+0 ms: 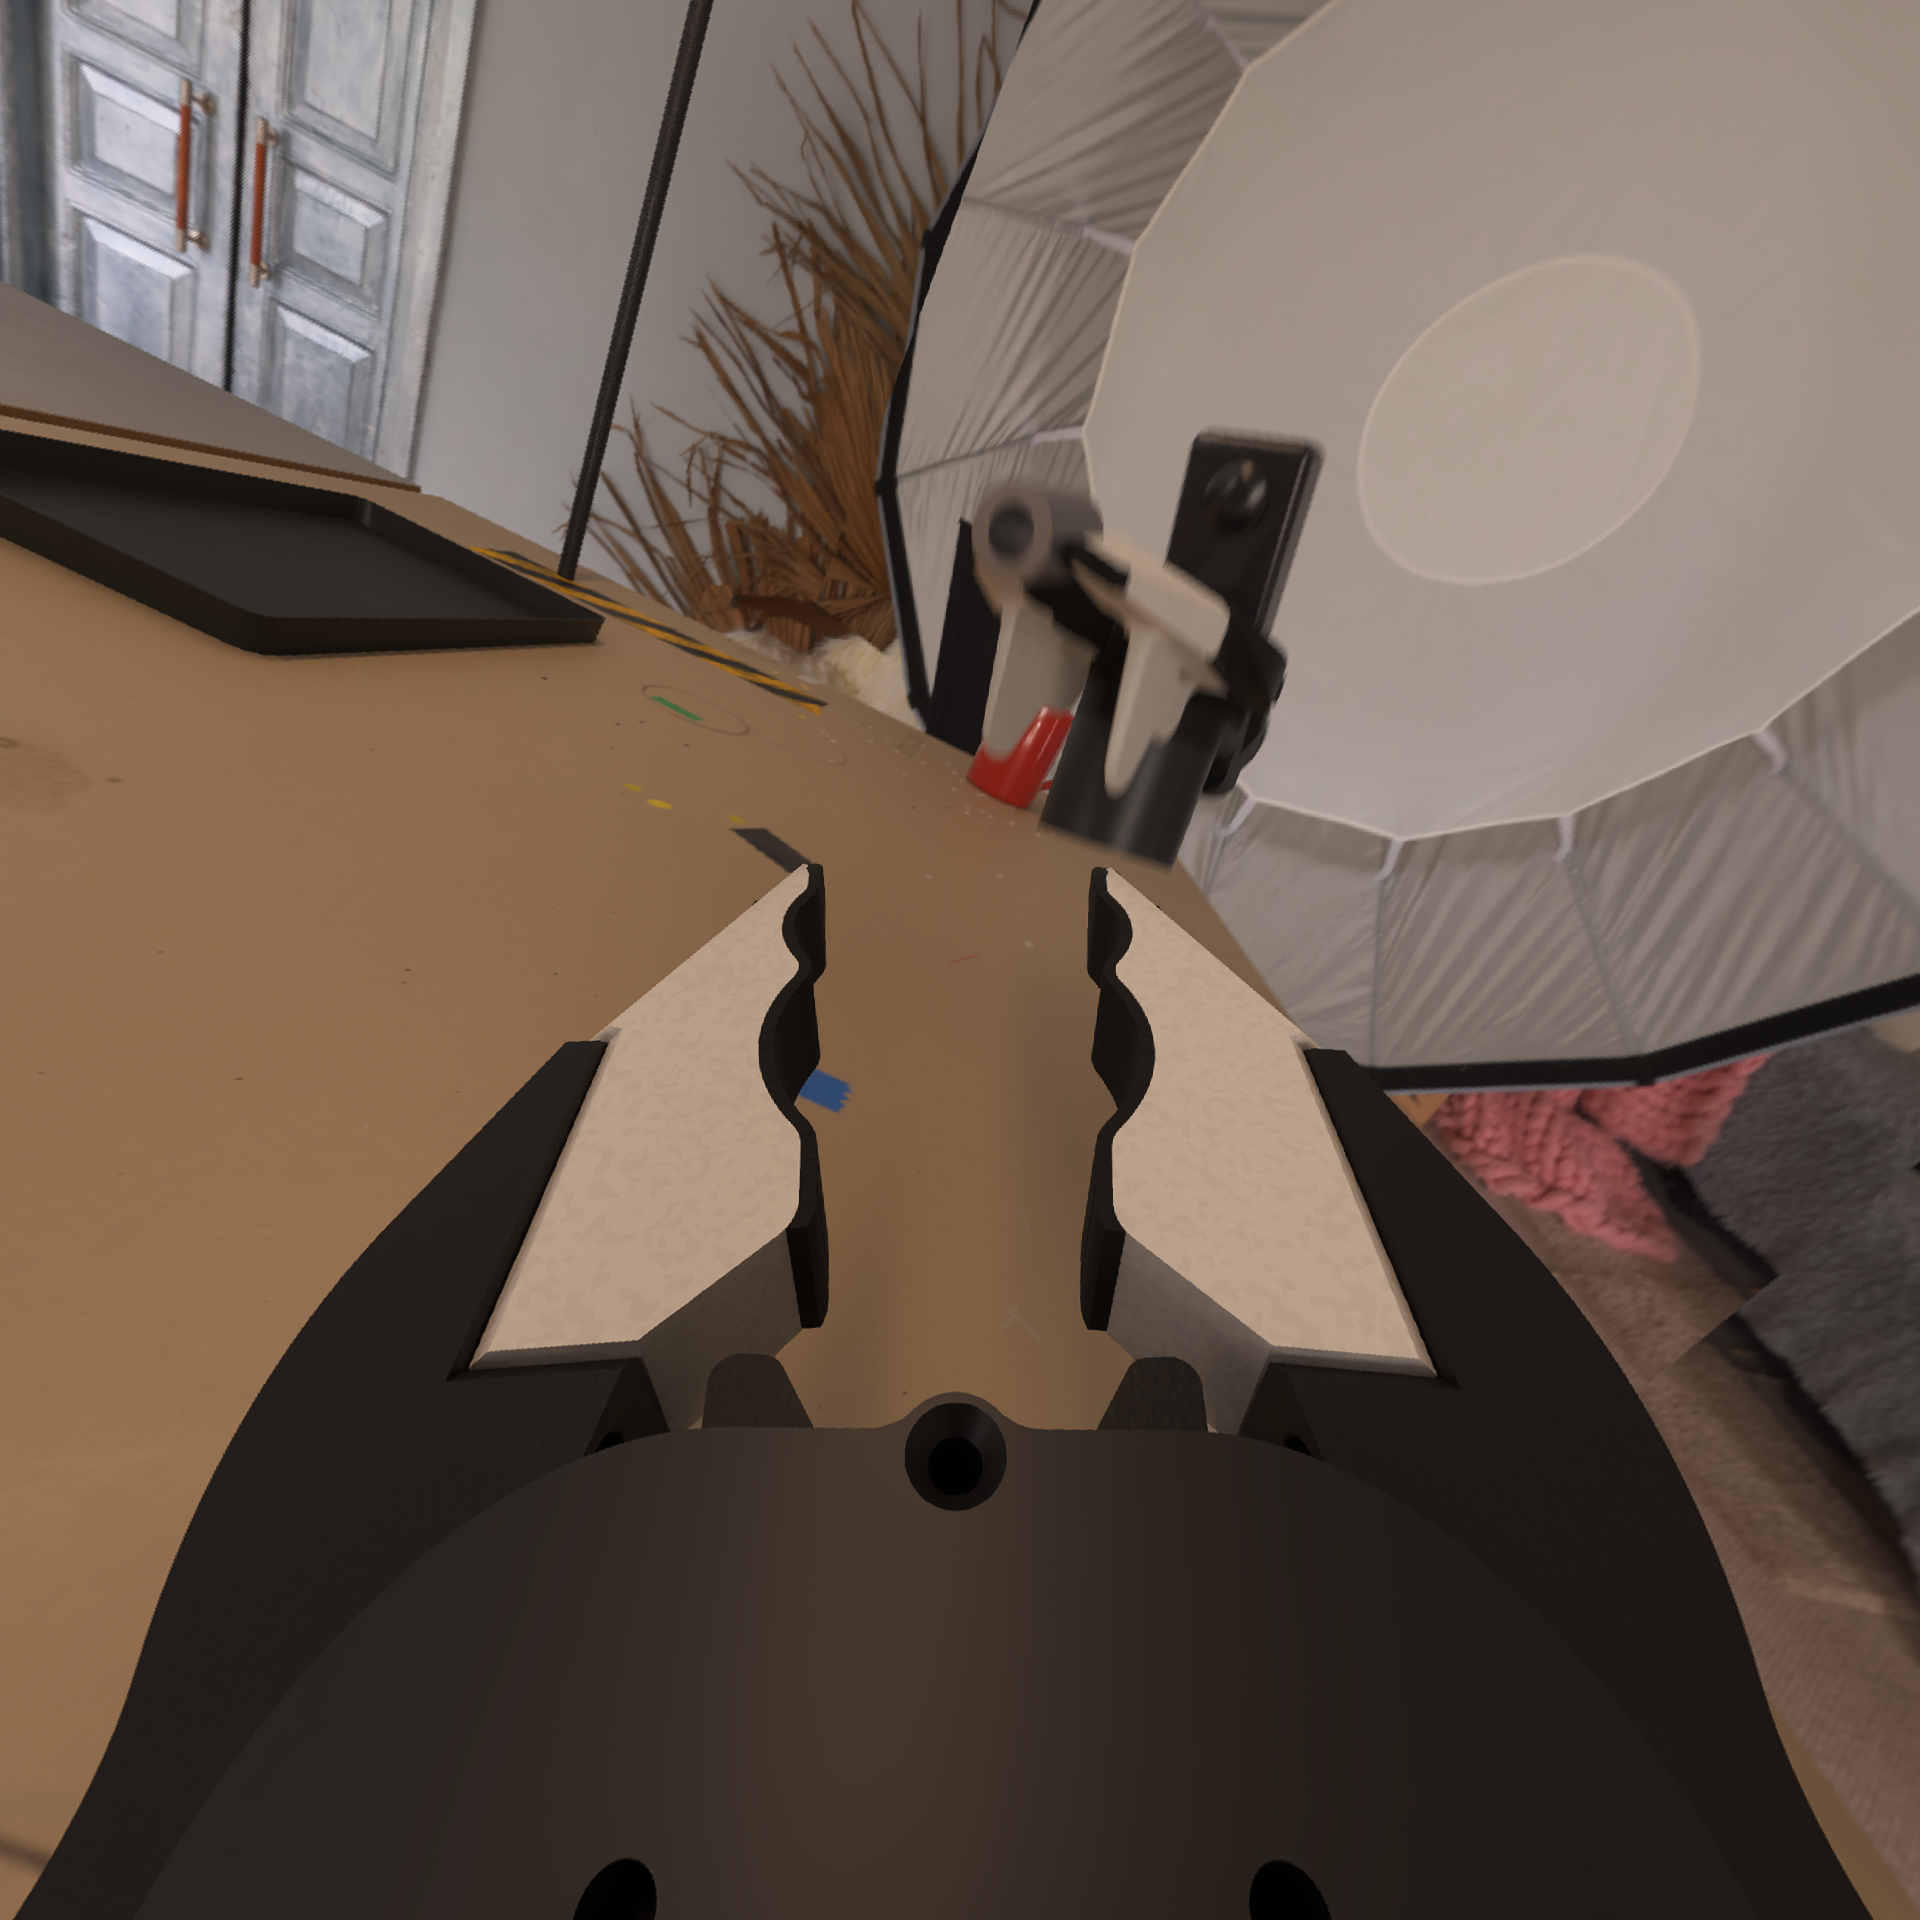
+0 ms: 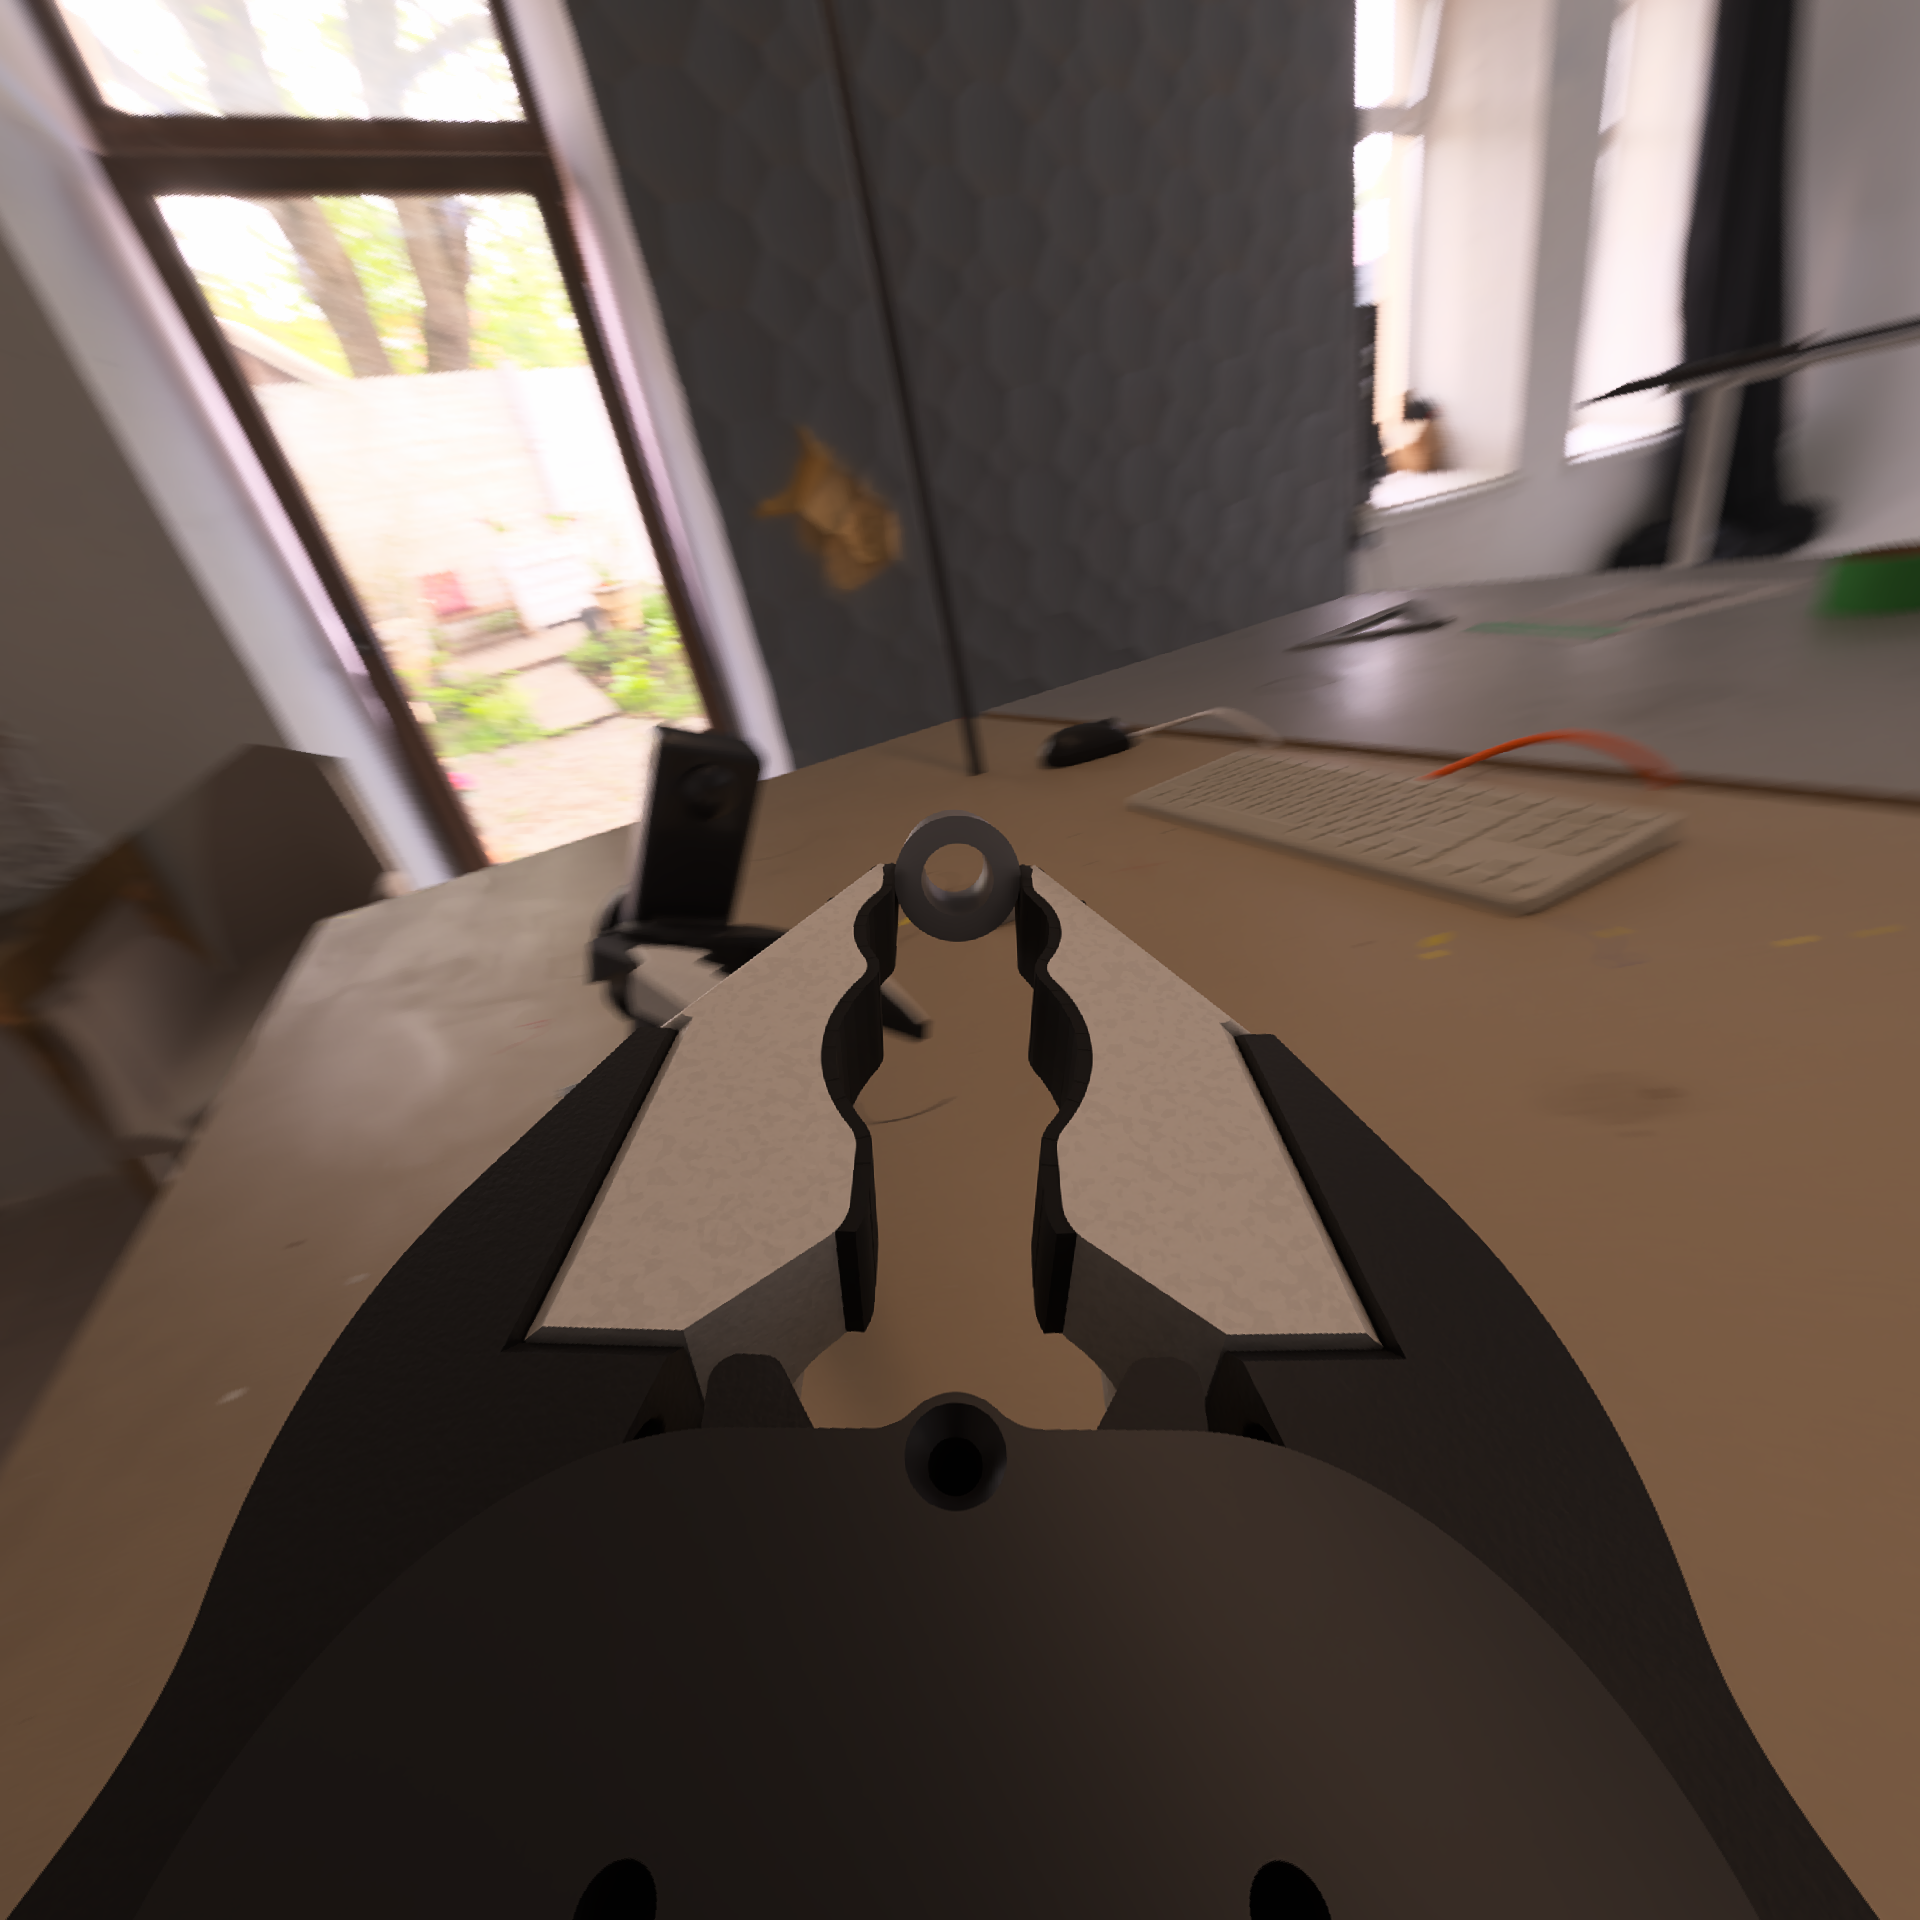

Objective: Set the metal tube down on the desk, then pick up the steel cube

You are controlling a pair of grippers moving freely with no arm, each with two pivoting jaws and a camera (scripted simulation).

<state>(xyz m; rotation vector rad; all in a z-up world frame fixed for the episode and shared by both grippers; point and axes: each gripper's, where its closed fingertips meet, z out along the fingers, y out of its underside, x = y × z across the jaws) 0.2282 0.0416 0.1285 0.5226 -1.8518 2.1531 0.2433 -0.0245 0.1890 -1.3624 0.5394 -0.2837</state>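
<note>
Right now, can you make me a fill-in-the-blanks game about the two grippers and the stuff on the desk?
1. The metal tube is pinched at the tips of the ____ gripper.
2. The left gripper holds ____.
3. Seen from its end, the tube shows a round ____ in the middle.
4. The mug near the desk edge is coloured ____.

Missing words: right; nothing; hole; red

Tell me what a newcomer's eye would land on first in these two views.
First, the metal tube, seen end-on and pinched at the very tips of the right gripper, held above the brown desk. In the left wrist view the left gripper is open with nothing in it, pointing toward the desk's edge, where a red mug stands behind the right gripper, with large white photo umbrellas beyond.
</note>
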